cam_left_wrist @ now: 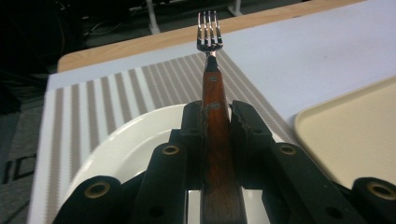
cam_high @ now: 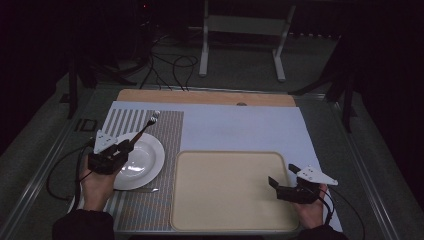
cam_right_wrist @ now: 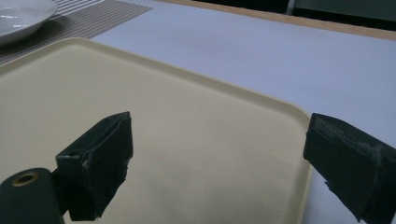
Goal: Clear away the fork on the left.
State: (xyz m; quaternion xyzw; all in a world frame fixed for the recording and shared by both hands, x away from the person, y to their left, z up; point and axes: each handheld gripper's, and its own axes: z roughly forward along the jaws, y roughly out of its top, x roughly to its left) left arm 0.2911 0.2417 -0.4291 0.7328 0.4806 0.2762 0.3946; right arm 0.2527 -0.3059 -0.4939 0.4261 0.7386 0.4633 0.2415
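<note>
One fork is already pinched by its wooden handle in the left gripper, held above the white plate on the striped mat, still to be set down, while the right gripper waits spread over the tray.

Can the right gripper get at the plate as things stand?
Probably yes: the right gripper is open and empty over the tray, which lies bare towards the plate. But the left gripper, holding the fork, hovers over it.
</note>
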